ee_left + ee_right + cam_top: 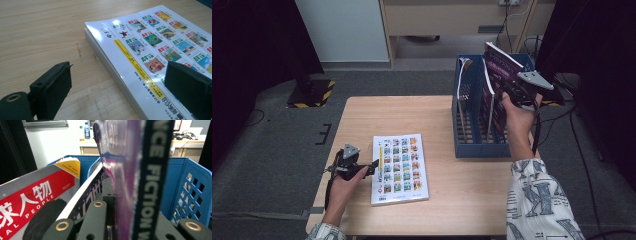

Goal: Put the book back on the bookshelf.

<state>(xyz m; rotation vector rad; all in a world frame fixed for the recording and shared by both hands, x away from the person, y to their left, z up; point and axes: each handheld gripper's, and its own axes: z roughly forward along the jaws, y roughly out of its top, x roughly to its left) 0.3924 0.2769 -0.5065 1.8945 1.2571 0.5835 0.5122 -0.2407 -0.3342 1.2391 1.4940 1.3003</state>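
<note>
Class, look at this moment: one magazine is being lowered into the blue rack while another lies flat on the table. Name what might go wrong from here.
1. The purple magazine is pinched near one edge by the right tongs, so it may swing or slip before it is in the blue rack.
2. It could catch on the magazines already standing there, such as the red magazine.
3. The flat magazine lies flush on the table; the open left tongs may push it rather than lift it.

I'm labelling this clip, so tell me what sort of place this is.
Probably an office or lab set up for recording: a small wooden table on grey carpet, dark curtains at both sides, and a blue file rack of magazines, with a desk, bottles and cables behind.
</note>
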